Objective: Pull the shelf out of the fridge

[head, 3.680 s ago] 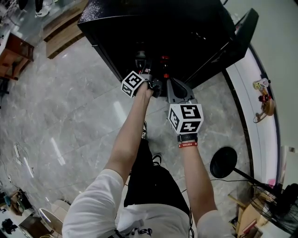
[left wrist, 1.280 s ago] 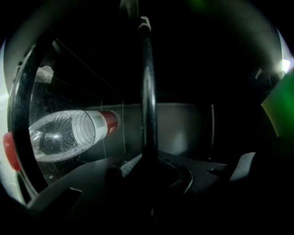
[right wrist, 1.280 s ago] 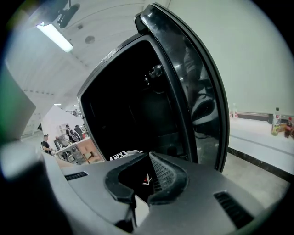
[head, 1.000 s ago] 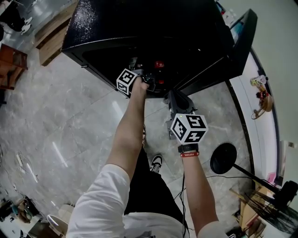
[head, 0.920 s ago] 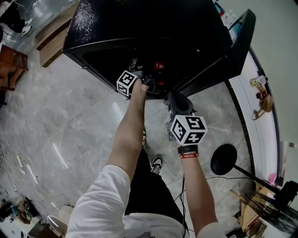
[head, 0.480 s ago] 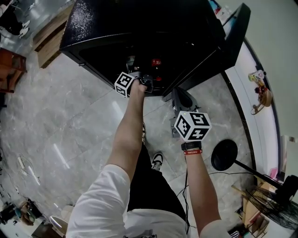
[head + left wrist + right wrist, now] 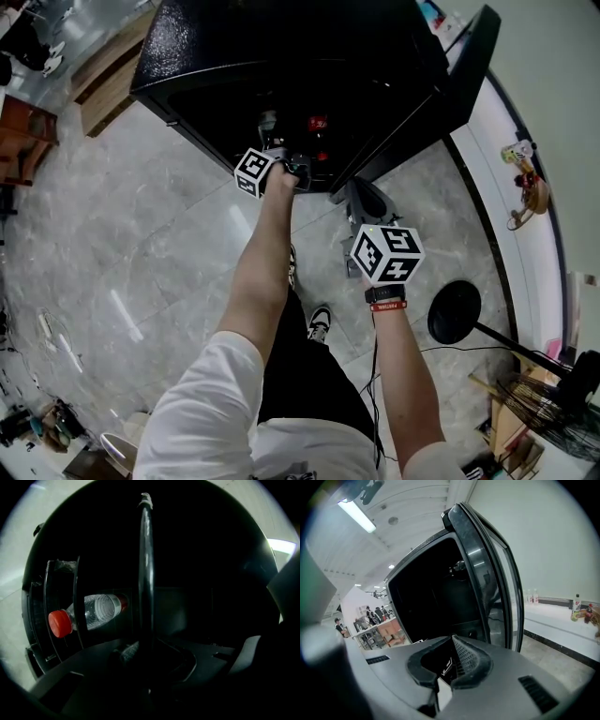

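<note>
The black fridge [image 7: 309,56] stands with its door [image 7: 469,66] swung open to the right. In the left gripper view a thin black bar of the shelf [image 7: 146,564] runs straight up between the jaws. My left gripper [image 7: 145,649] is shut on that bar; in the head view my left gripper [image 7: 274,142] reaches into the fridge's dark opening. My right gripper [image 7: 356,190] hangs in front of the fridge below the door's edge, apart from the shelf. In its own view my right gripper [image 7: 452,641] is shut with nothing between the fingers.
A plastic bottle with a red cap [image 7: 84,616] lies inside the fridge behind the shelf's wires. A round black stand base [image 7: 454,312] sits on the grey marble floor at the right. A white ledge [image 7: 534,253] with small items runs along the right wall.
Since the earliest frame my right gripper has drawn back from the fridge's opening toward the person. The left gripper has stayed on the shelf's bar.
</note>
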`<act>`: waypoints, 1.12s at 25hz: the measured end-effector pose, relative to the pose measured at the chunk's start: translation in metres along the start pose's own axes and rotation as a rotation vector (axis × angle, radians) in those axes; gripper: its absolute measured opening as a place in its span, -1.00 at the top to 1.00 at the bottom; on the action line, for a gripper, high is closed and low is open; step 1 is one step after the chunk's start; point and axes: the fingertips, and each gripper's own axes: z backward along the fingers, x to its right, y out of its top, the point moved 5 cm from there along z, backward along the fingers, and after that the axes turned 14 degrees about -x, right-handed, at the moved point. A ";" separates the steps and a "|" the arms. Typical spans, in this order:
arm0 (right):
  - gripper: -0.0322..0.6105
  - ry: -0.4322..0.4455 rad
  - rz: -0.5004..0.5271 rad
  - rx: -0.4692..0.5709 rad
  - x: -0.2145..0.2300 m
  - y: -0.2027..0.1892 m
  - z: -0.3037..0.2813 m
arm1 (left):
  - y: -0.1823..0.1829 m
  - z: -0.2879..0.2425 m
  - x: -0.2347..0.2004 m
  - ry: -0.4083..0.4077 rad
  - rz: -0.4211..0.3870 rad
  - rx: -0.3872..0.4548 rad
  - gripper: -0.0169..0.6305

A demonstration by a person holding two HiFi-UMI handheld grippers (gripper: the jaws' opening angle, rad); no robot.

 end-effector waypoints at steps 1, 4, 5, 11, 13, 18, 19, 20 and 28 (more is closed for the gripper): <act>0.85 -0.001 -0.004 0.003 0.000 0.000 0.001 | -0.001 0.001 0.000 0.002 0.002 -0.003 0.87; 0.85 -0.001 -0.014 0.009 -0.001 0.001 0.004 | -0.003 0.006 -0.001 0.008 0.010 -0.008 0.87; 0.85 -0.001 -0.014 0.010 -0.002 0.001 0.005 | -0.004 0.008 0.000 0.010 0.013 -0.008 0.87; 0.85 -0.005 -0.011 0.018 -0.009 0.005 0.012 | -0.008 0.020 0.002 0.019 0.016 -0.020 0.87; 0.85 -0.008 -0.010 0.020 -0.010 0.006 0.013 | -0.009 0.022 0.002 0.017 0.015 -0.023 0.87; 0.85 -0.011 -0.015 0.022 -0.013 0.006 0.018 | -0.012 0.031 0.003 0.023 0.021 -0.026 0.87; 0.85 -0.011 -0.013 0.024 -0.014 0.007 0.019 | -0.012 0.032 0.003 0.023 0.022 -0.024 0.87; 0.85 -0.010 -0.011 0.027 -0.014 0.008 0.020 | -0.013 0.033 0.003 0.023 0.023 -0.022 0.87; 0.85 -0.016 -0.008 0.035 -0.014 0.006 0.037 | -0.023 0.044 0.005 0.023 0.028 -0.010 0.87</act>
